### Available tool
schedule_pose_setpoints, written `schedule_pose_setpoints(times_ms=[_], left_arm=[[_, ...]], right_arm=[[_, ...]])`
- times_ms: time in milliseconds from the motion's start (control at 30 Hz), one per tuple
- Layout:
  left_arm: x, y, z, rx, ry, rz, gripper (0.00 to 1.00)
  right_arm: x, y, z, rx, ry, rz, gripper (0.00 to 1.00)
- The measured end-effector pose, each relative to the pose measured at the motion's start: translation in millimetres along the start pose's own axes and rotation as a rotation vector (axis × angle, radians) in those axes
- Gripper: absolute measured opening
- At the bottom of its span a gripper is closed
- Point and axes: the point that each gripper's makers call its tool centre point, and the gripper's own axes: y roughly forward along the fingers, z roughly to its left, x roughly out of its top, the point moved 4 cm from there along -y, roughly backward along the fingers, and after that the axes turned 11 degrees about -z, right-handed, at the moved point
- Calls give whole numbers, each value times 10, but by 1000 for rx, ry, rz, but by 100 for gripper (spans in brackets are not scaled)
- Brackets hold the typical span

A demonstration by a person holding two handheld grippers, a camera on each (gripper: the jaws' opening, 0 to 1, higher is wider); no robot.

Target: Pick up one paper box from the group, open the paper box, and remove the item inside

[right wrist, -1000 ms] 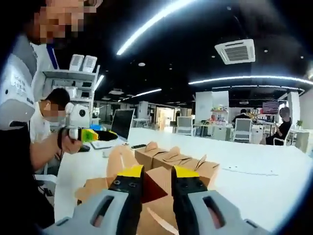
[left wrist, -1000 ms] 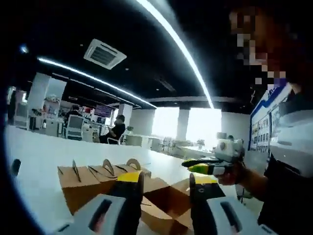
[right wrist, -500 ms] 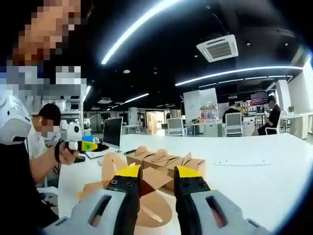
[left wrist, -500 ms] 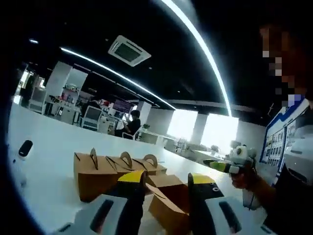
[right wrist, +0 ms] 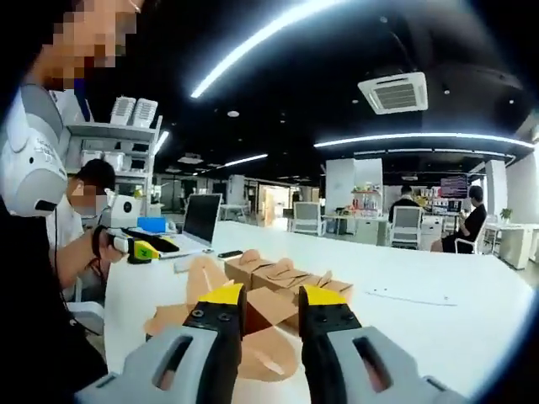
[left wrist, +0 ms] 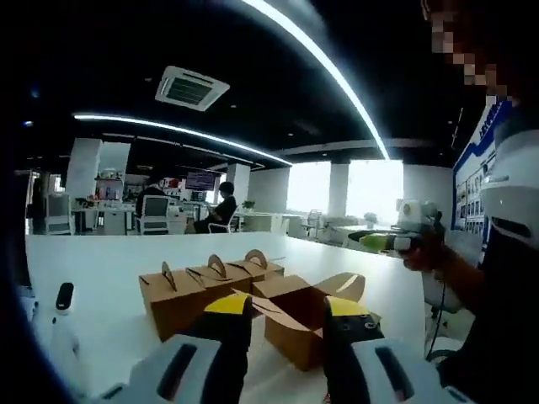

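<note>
In the left gripper view, a row of closed paper boxes (left wrist: pixel 206 284) with handle tabs stands on the white table (left wrist: pixel 101 261). Just right of them sits an open box (left wrist: pixel 307 316), its flaps spread. The left gripper (left wrist: pixel 286 313) hangs in front of it, jaws apart and holding nothing. Farther right, the right gripper (left wrist: pixel 379 241) is held up in the person's hand (left wrist: pixel 425 251).

In the right gripper view, the left gripper (right wrist: pixel 139 246) shows at the left above the table edge. The open box (right wrist: pixel 253 324) lies beyond the right gripper (right wrist: pixel 271 303), whose jaws stand slightly apart, empty. The closed boxes (right wrist: pixel 282 276) are behind it.
</note>
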Motion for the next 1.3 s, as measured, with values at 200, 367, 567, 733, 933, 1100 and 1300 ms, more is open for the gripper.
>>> schedule_pose_setpoints(times_ms=[200, 367, 567, 733, 933, 1100, 1300], left_arm=[[-141, -128, 36, 66, 3, 44, 34], [-275, -220, -85, 87, 21, 111, 34], [-344, -391, -187, 58, 30, 162, 33], [-234, -430, -178, 79, 43, 122, 33], [-302, -404, -99, 110, 51, 130, 33], [-420, -393, -76, 120, 25, 148, 33], [-460, -381, -57, 121, 11, 163, 33]], right_arm=[[-140, -143, 110, 29, 19, 92, 26], [-151, -235, 79, 49, 96, 67, 26], [-191, -411, 177, 188, 21, 119, 25], [-234, -445, 286, 308, -45, 198, 26], [-185, -350, 235, 292, -28, 178, 25], [-211, -326, 218, 283, 20, 204, 24], [-243, -292, 375, 381, -13, 211, 25]])
